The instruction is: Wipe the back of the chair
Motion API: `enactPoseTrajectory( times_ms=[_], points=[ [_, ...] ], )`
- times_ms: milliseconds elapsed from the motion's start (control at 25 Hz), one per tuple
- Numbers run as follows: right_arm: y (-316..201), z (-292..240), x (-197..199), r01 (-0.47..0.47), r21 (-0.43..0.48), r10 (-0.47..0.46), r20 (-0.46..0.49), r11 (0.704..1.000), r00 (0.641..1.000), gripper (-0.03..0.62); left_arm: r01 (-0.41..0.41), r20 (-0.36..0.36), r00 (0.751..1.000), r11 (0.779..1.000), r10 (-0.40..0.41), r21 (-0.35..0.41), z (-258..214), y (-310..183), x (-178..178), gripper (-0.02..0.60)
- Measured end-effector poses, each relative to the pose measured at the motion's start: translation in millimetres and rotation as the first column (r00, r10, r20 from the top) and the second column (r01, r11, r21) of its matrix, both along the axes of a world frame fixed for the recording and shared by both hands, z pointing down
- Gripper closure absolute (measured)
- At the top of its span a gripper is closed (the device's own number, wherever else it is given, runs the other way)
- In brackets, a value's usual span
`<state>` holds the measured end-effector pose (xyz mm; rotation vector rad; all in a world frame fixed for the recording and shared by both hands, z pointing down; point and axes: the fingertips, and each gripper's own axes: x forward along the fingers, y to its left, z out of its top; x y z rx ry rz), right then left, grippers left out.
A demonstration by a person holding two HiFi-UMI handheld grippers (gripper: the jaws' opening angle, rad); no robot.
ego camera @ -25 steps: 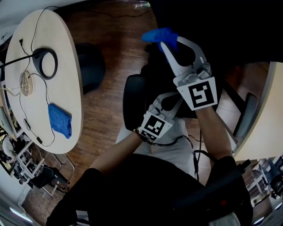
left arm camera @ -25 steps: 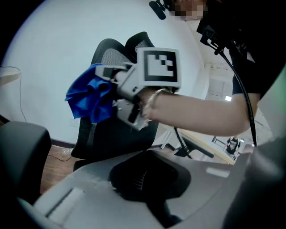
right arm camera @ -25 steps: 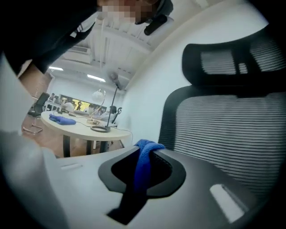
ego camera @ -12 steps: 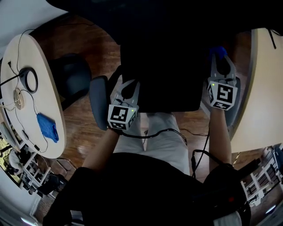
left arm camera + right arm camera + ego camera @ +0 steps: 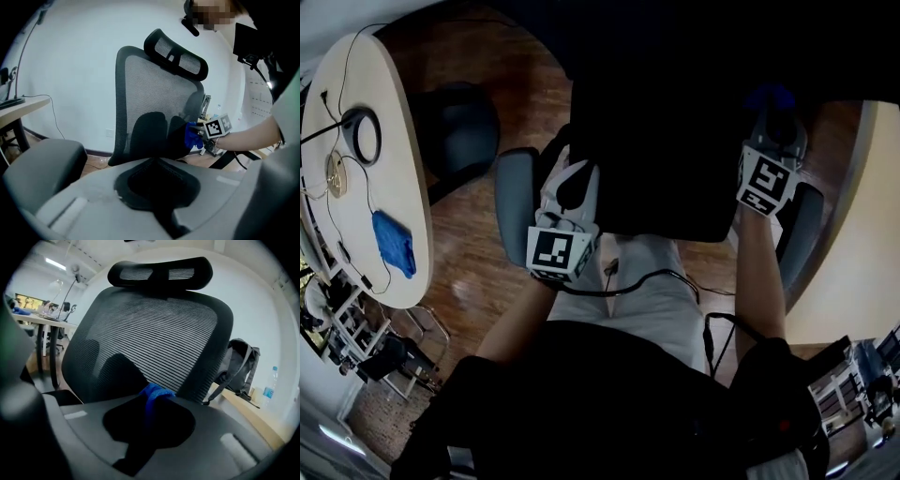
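Observation:
The black mesh chair back (image 5: 154, 329) with its headrest (image 5: 159, 272) fills the right gripper view. My right gripper (image 5: 154, 397) is shut on a blue cloth (image 5: 153, 392), which lies against the lower mesh. From the head view the chair back (image 5: 656, 141) is a dark mass, with the right gripper (image 5: 773, 122) and cloth (image 5: 772, 97) at its right side. My left gripper (image 5: 569, 183) sits at the back's left side, jaws together and holding nothing. The left gripper view shows the chair back (image 5: 154, 108) side-on, with the cloth (image 5: 192, 136) against it.
A pale oval table (image 5: 403, 169) at the left carries a second blue cloth (image 5: 394, 242), cables and a ring-shaped device (image 5: 364, 134). A dark chair (image 5: 459, 127) stands beside it. Grey armrests (image 5: 514, 202) flank the chair. A backpack (image 5: 239, 366) and bottle (image 5: 268, 387) sit on a desk at the right.
The right gripper carried the cloth from the middle to the right side of the chair back. The left gripper shifted to its left side. Little has moved in the last half second.

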<state>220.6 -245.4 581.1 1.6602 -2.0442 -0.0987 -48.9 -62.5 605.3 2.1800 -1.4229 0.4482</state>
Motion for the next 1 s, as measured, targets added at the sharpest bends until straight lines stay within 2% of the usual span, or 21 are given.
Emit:
enactPoseTrajectory(
  times_ms=[120, 200, 320, 400, 560, 840, 960, 1000],
  points=[
    [0, 4, -39, 0.082, -0.006, -0.082, -0.019, 0.997, 0.996, 0.549, 0.037, -0.024, 0.999, 0.999, -0.036, 0.031, -10, 5, -2, 0.575],
    [1, 8, -79, 0.161, -0.017, -0.161, -0.005, 0.987, 0.987, 0.549, 0.052, -0.054, 0.997, 0.998, -0.05, 0.036, -13, 8, -4, 0.575],
    [4, 13, -152, 0.309, -0.023, -0.309, 0.017, 0.951, 0.951, 0.549, 0.076, -0.112, 0.991, 0.996, -0.071, 0.042, -20, 6, -2, 0.576],
    [7, 16, -191, 0.375, -0.023, -0.375, 0.017, 0.927, 0.927, 0.548, 0.084, -0.152, 0.985, 0.996, -0.078, 0.037, -24, 5, 0, 0.576],
    [18, 22, -267, 0.534, -0.047, -0.536, -0.028, 0.844, 0.844, 0.548, 0.074, -0.227, 0.972, 0.997, -0.065, 0.031, -33, 6, -5, 0.577],
    [33, 31, -350, 0.685, -0.091, -0.685, 0.043, 0.723, 0.728, 0.548, 0.029, -0.306, 0.952, 0.999, -0.019, 0.028, -44, 21, -5, 0.576],
    [42, 24, -381, 0.77, -0.088, -0.766, 0.075, 0.632, 0.638, 0.548, 0.018, -0.334, 0.943, 1.0, -0.011, 0.018, -46, 23, -7, 0.577],
    [43, 16, -389, 0.785, -0.066, -0.781, 0.081, 0.616, 0.62, 0.548, 0.013, -0.34, 0.941, 1.0, -0.007, 0.014, -46, 25, -8, 0.575]
  ],
)
